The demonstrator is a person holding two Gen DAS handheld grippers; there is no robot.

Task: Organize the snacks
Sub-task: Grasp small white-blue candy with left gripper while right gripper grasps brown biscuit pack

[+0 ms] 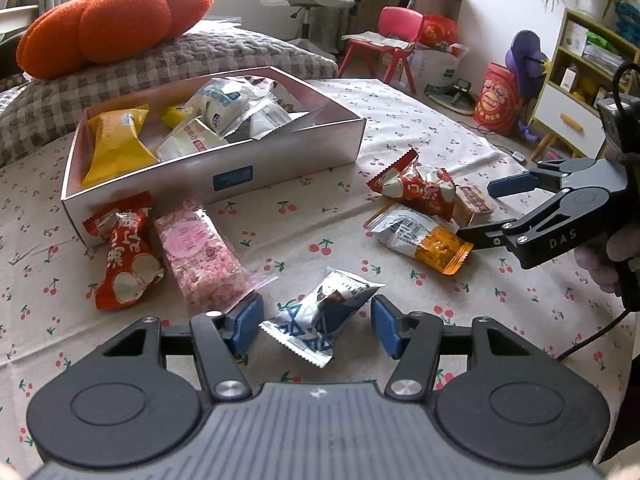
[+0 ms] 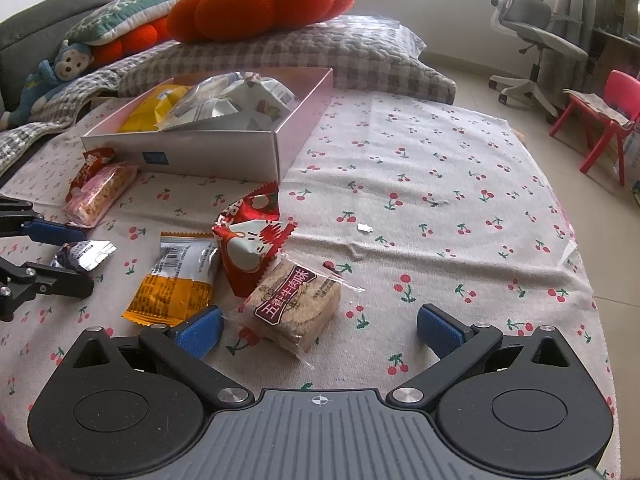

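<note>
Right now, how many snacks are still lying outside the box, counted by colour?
Red and white: 2
Pink: 1
Blue and silver: 1
Orange and white: 1
Clear with brown biscuit: 1
Total: 6 on the cherry cloth, outside the box.
</note>
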